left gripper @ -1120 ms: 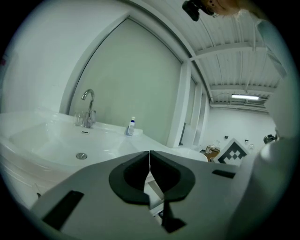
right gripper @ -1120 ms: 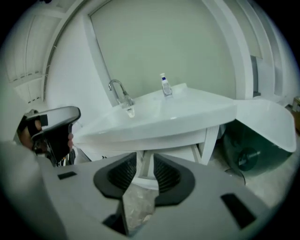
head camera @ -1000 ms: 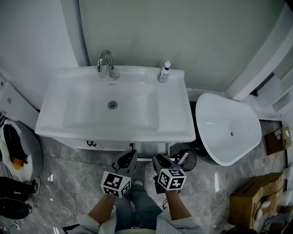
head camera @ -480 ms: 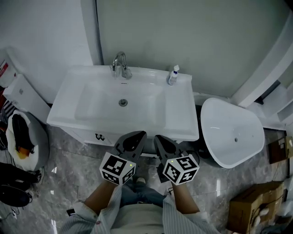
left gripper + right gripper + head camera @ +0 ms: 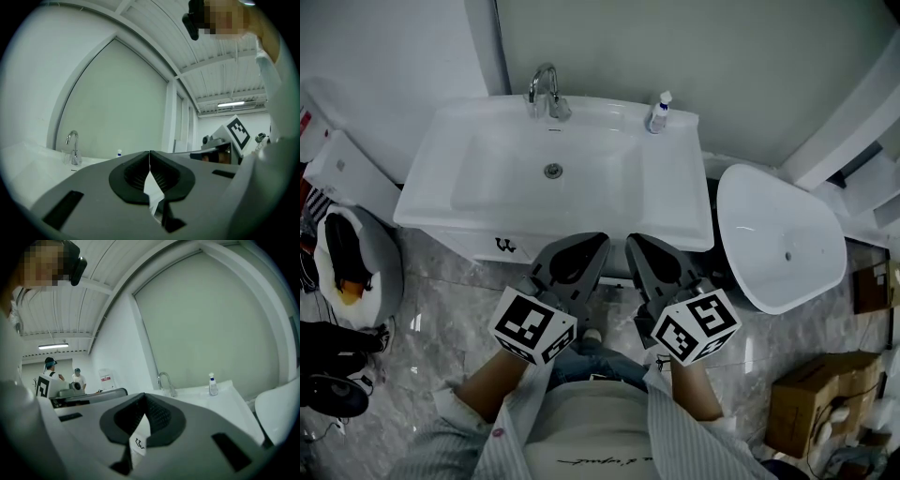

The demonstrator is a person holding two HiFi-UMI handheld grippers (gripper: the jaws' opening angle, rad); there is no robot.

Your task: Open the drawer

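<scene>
Both grippers are higher and closer to the person's chest than a second ago.

Head view: the left gripper (image 5: 600, 241) and the right gripper (image 5: 630, 241) are side by side, just in front of the front edge of the counter (image 5: 487, 202). The drawer (image 5: 502, 246) is under that edge, toward the left corner, and it looks shut.

Left gripper view: the left gripper (image 5: 149, 153) is clenched on nothing.

Right gripper view: the right gripper (image 5: 144, 395) has just been closing and is clenched, empty too.

I think the pull has not started. Next, one gripper must go down, open, grab the drawer front and pull back.
</scene>
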